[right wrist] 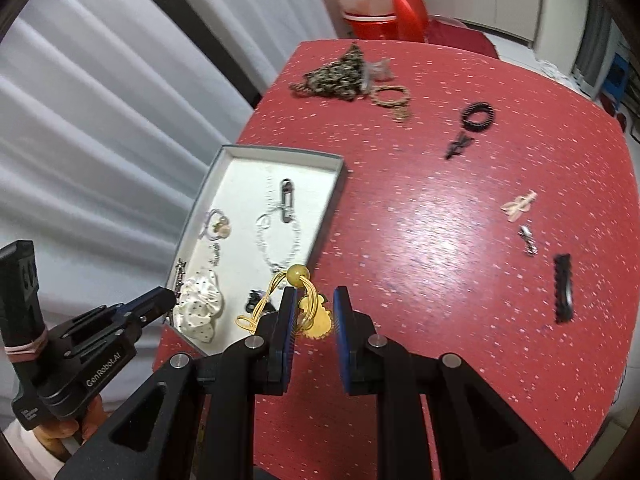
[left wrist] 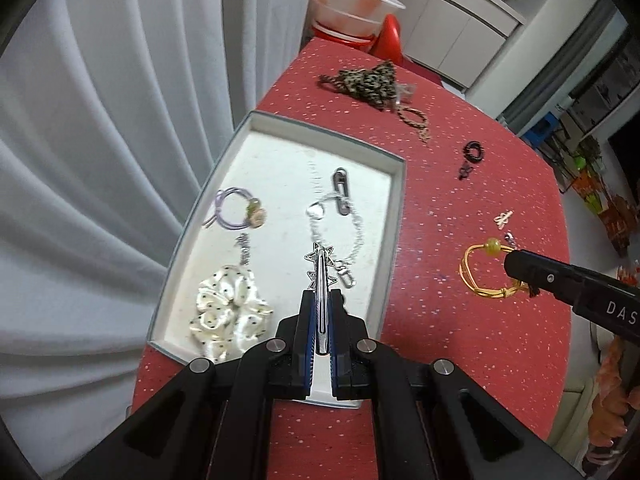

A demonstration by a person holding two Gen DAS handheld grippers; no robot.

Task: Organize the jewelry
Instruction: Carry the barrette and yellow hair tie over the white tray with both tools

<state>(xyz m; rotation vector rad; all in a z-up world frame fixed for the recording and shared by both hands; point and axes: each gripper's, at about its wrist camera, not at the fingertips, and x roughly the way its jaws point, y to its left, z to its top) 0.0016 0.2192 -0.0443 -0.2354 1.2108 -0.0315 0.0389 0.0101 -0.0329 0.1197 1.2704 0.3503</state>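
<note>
A grey-rimmed white tray on the red table holds a purple hair tie, a silver chain with a pin and a white dotted scrunchie. My left gripper is shut on a silver star hair clip, held over the tray's near part. My right gripper is open around the yellow hair tie with a bead, which lies on the table right of the tray; it also shows in the left wrist view.
Loose on the red table: a speckled beaded pile, a brown bead bracelet, a black coil tie, a pink bow clip, a small silver clip, a black clip. White curtain at left.
</note>
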